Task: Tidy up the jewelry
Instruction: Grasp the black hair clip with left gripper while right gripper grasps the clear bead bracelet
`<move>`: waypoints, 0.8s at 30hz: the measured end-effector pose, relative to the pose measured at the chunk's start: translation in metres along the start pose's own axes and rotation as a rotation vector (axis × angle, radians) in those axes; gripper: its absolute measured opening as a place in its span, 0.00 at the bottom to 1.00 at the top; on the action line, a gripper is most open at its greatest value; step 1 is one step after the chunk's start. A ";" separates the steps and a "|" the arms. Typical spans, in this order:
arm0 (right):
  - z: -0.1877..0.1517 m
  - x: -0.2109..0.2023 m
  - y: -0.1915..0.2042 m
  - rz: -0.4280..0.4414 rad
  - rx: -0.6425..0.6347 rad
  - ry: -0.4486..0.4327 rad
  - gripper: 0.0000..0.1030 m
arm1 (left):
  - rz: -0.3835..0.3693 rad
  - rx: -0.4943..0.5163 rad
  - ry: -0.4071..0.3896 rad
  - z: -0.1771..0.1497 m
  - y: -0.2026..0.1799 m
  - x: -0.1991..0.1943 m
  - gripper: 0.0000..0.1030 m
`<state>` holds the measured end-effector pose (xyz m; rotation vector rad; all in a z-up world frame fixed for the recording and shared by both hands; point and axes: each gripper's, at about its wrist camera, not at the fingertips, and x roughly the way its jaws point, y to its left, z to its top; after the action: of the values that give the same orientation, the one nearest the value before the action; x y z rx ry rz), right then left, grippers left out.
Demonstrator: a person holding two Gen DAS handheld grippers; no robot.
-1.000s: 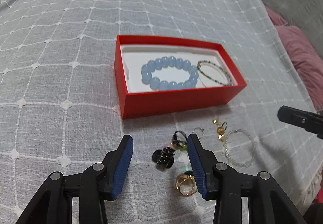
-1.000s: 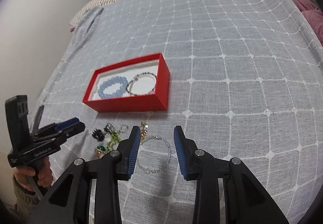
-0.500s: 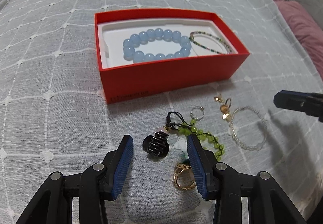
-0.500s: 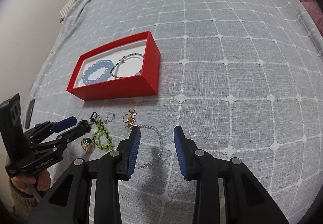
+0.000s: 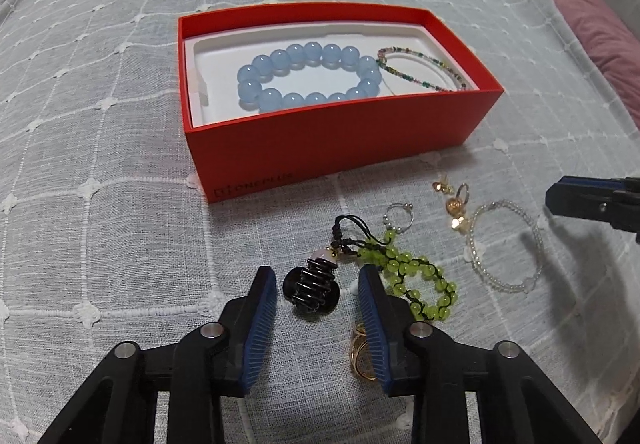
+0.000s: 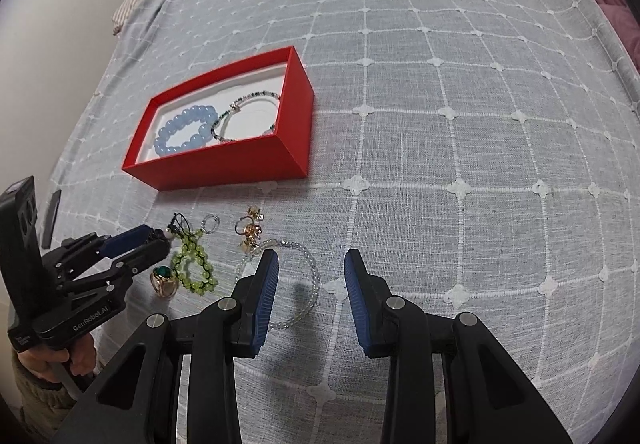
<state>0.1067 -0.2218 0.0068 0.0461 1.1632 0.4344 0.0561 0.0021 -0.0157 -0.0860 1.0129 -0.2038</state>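
Note:
A red box (image 5: 340, 135) holds a blue bead bracelet (image 5: 308, 77) and a thin multicoloured bracelet (image 5: 424, 67). In front of it on the bedspread lie a black coil charm (image 5: 314, 286), a green bead bracelet (image 5: 408, 276), a gold ring (image 5: 362, 358), a small silver ring (image 5: 398, 217), gold earrings (image 5: 454, 205) and a clear bead bracelet (image 5: 504, 244). My left gripper (image 5: 318, 284) is open with the black charm between its fingers. My right gripper (image 6: 308, 270) is open, low over the clear bracelet (image 6: 288, 280). The box also shows in the right wrist view (image 6: 224, 159).
A grey checked bedspread (image 6: 460, 123) covers the bed. Pink bedding (image 5: 600, 39) lies at the right edge. A dark flat object (image 6: 51, 217) lies at the left bed edge. A white wall is beyond the bed on the left.
Both grippers have moved forward and lower toward the loose jewelry. The black charm now sits between the left fingers. The right gripper has come closer over the clear bracelet.

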 end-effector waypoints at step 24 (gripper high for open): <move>-0.010 0.028 0.024 -0.097 -0.133 0.028 0.15 | -0.016 0.000 -0.053 0.001 0.002 -0.018 0.10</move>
<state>0.0995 -0.1919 -0.0159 -0.1316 1.1567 0.4266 0.0480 0.0080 -0.0004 -0.0994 0.9593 -0.2146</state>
